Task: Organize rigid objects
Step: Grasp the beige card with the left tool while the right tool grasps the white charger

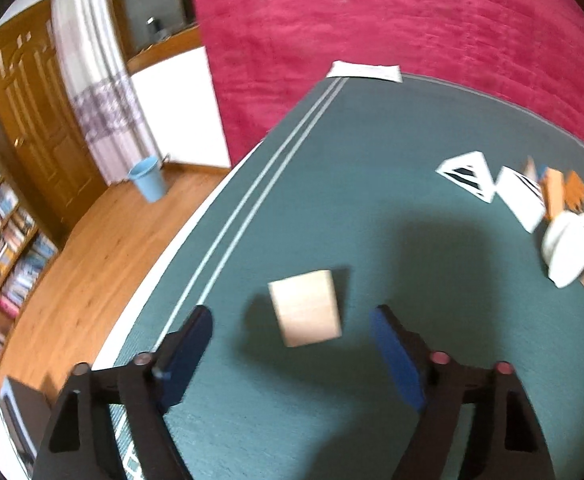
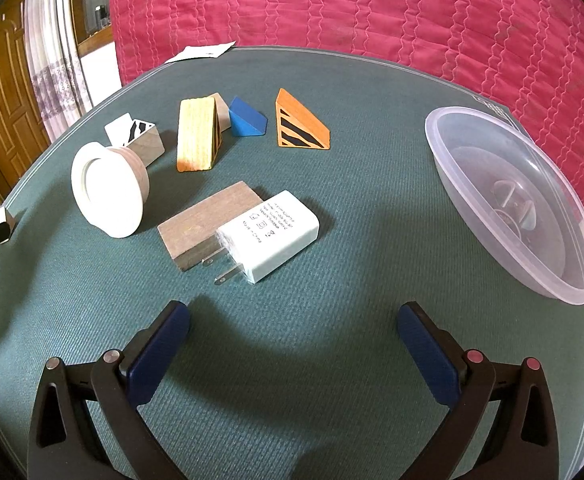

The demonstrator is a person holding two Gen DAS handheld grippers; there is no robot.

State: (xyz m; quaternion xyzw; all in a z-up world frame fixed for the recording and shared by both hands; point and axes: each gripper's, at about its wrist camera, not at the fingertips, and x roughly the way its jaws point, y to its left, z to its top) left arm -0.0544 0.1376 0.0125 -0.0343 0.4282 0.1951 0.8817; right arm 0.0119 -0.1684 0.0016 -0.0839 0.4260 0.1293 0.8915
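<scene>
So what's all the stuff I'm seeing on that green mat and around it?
Clear plastic tub: one, see-through, right edge of the green mat.
White charger plug: one, mid-mat, against a grey-brown wooden block.
White round disc: one, tipped on edge, left.
Wedges: one orange with black stripes, one blue, one yellow-orange, at the back.
Pale wooden block: one, apart from the rest, ahead of the left fingers.
Red quilt: one, behind the mat.
Blue bin: one, on the wooden floor.
Left gripper: blue fingers apart, nothing pressed.
Right gripper: blue fingers apart, empty.
</scene>
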